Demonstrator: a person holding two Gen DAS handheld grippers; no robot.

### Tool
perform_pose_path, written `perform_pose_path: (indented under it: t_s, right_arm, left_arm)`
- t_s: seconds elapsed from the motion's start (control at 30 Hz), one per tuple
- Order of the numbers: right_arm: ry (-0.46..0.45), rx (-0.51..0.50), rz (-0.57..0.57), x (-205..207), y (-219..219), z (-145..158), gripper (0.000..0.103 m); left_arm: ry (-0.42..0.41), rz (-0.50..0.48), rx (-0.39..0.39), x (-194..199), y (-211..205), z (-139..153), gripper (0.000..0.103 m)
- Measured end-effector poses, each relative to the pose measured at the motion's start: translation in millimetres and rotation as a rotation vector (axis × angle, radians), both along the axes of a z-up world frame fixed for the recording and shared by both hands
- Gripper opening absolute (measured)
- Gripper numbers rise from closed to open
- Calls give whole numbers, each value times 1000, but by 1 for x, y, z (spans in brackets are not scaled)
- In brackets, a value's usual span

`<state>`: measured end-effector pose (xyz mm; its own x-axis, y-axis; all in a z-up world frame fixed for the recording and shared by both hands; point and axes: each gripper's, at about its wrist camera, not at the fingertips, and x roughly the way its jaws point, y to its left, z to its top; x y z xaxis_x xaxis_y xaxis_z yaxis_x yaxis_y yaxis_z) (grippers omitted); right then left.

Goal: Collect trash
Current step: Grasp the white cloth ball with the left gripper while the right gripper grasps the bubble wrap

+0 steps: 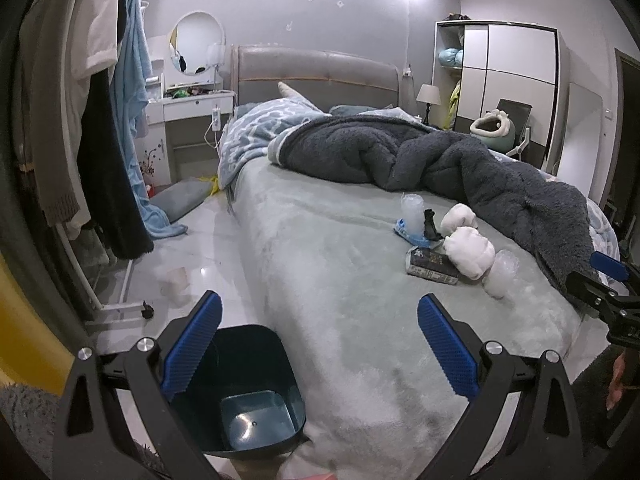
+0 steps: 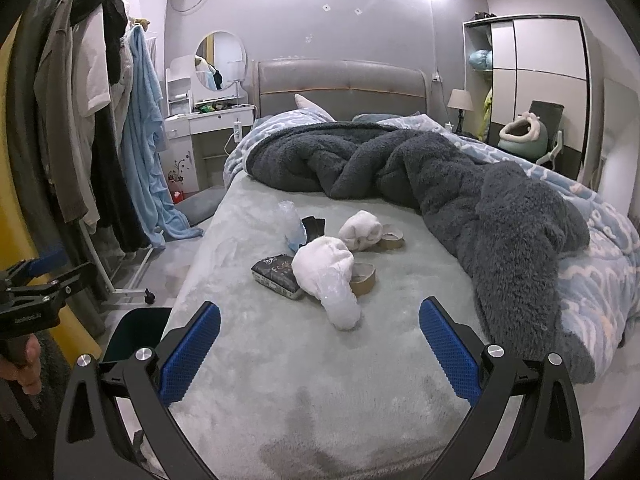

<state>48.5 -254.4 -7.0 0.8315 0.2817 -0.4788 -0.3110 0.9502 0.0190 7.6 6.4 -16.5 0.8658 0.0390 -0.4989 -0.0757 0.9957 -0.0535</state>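
A dark bin stands on the floor by the bed's left side, with nothing in it; its edge shows in the right wrist view. On the bed lie a clear plastic cup, a second clear cup, a black packet, a blue wrapper, two tape rolls and two white socks. My left gripper is open and empty above the bin and the bed edge. My right gripper is open and empty, just short of the nearer cup.
A dark grey blanket is heaped across the bed's far and right side. A clothes rack on wheels stands left of the bed. A clear cup lies on the floor by the rack. A dressing table and wardrobe stand at the back.
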Motion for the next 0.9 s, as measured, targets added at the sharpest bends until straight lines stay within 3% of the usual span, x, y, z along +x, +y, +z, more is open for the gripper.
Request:
perform_pose_path:
  t_s: [0.43,0.6,0.9]
  right_arm:
    - [30,-27,4,9,3,-8,100]
    - [71,-6,12,17,-5,-11,100]
    - [70,4,27,33,-27,-17,96]
  left_arm:
    - [32,-93,86,11,-27,-3,100]
    - [66,-173,14,20,-36,-8,100]
    - [111,-205,-6,34,-58,-15,99]
